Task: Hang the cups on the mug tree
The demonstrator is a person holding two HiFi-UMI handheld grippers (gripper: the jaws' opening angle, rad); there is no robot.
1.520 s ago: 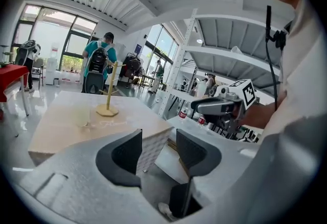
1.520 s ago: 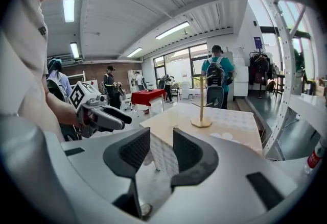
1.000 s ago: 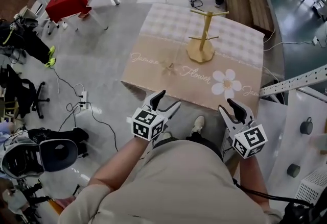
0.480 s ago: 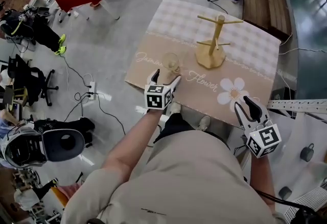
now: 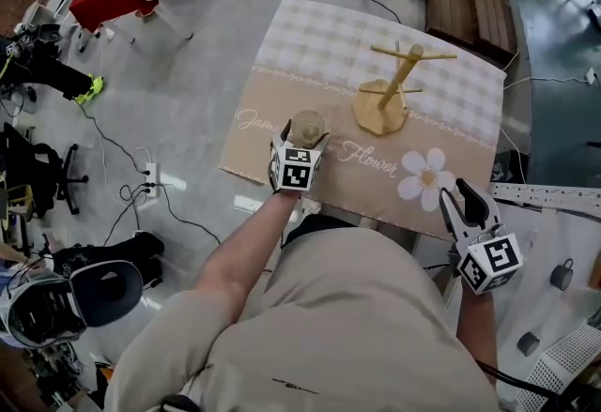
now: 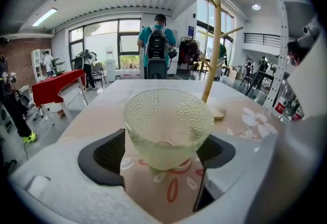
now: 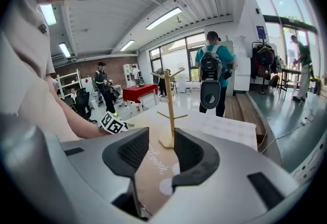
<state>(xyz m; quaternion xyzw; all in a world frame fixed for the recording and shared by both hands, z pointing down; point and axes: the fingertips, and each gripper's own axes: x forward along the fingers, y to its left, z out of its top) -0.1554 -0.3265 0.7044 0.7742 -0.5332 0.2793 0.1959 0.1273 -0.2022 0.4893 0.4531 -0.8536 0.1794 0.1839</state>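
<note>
on the beige flower-print table (image 5: 451,72), just left of the wooden mug tree (image 5: 394,93), a clear dimpled glass cup (image 5: 308,127) stands upright between the jaws of the left gripper (image 6: 163,146), which have just been opening and don't press it, while the right gripper (image 5: 460,196) hangs empty, jaws apart, off the near edge.

cup (image 6: 168,126): clear, dimpled | mug tree (image 5: 379,116): pale wood | tablecloth (image 5: 319,35): beige, checked, white flower
</note>
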